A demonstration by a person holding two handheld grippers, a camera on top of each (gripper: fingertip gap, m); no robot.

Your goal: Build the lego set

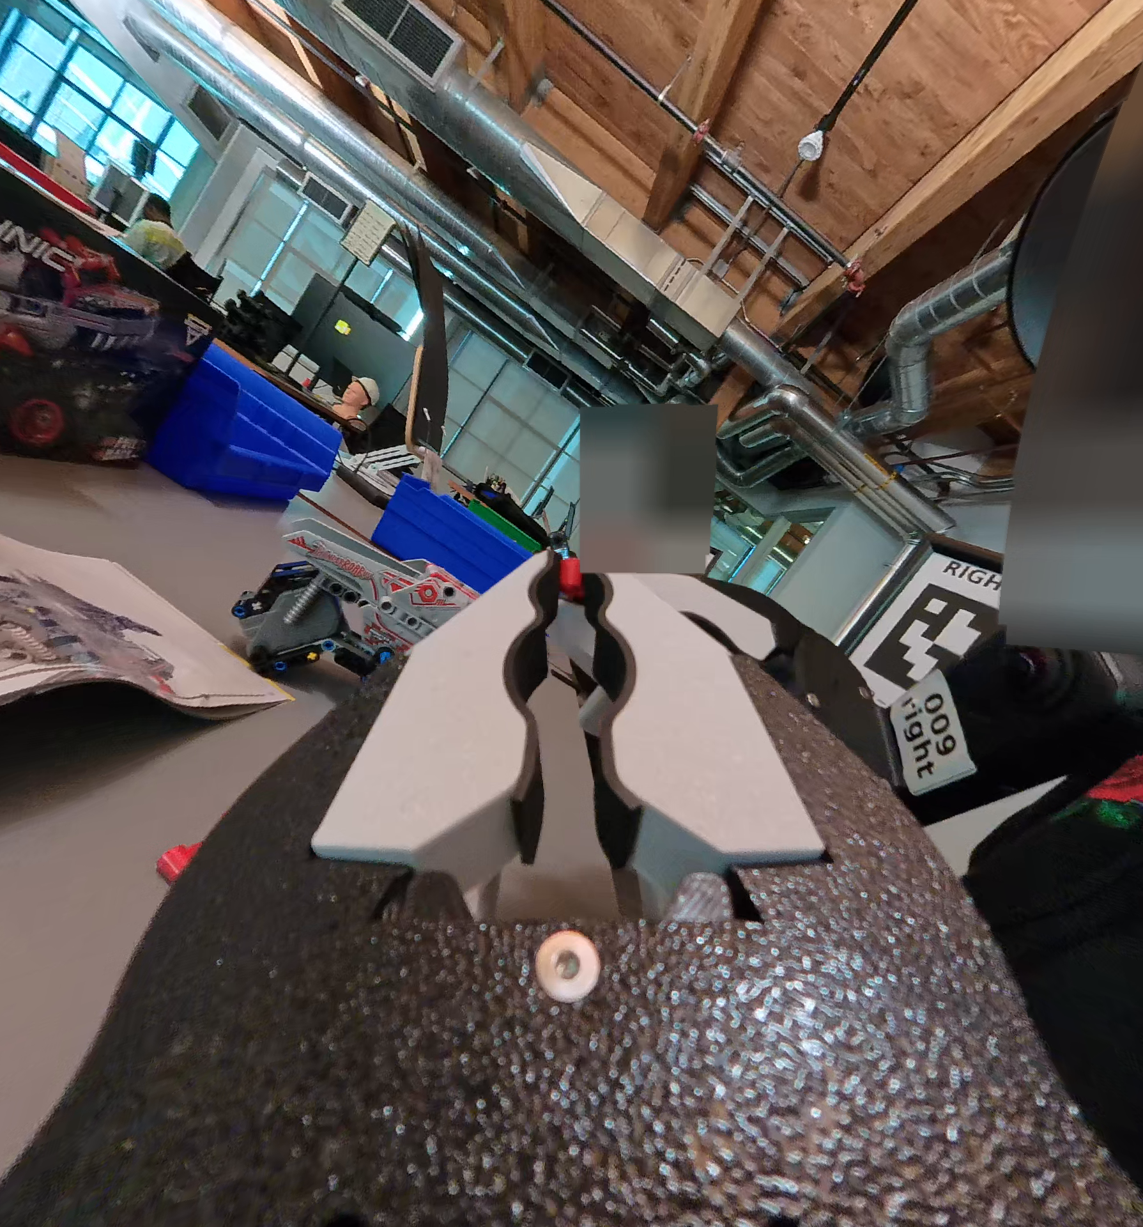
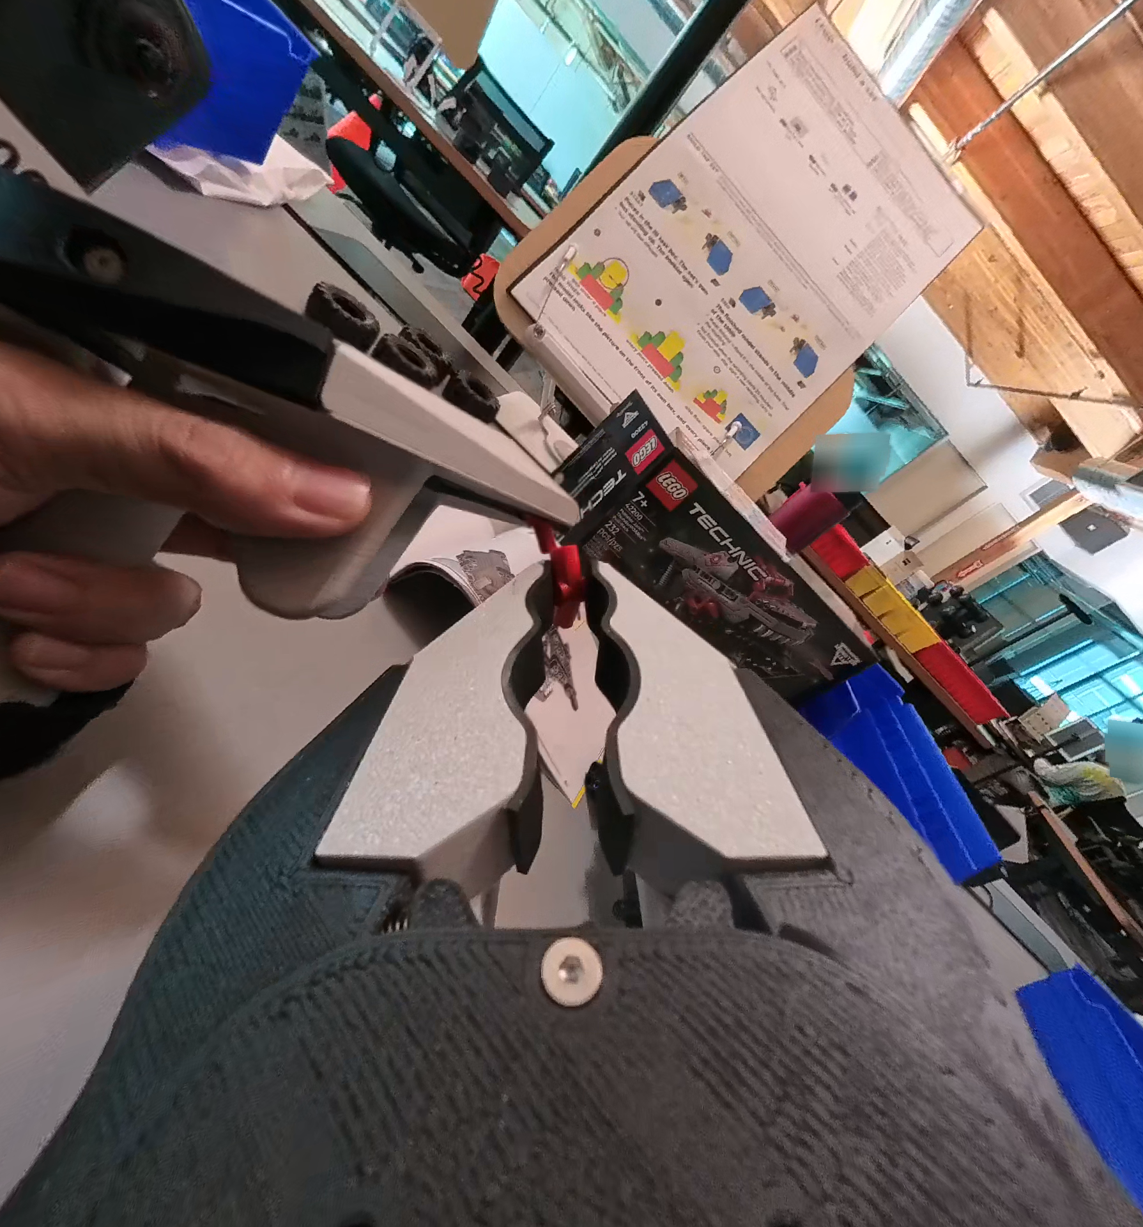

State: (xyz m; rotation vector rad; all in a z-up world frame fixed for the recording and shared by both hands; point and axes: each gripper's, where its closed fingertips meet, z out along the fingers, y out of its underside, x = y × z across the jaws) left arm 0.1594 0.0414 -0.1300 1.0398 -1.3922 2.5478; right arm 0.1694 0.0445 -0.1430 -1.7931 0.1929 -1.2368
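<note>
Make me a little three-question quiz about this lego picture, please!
1. True or false: the partly built model sits on the table.
2. What colour is the small piece pinched at the right hand-held gripper tips?
3. The booklet lies: A) open B) inside a blue bin C) on the lego box

Key: 1 true; 2 red; 3 A. The left hand-held gripper grips a red piece too.

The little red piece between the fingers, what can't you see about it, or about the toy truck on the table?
- Red piece, left wrist view: the grey fingers cover most of it, so its shape is unclear.
- Red piece, right wrist view: whether it is one part or two joined stays unclear.
- Half-built truck, left wrist view: partly hidden behind a finger; small details blur.
</note>
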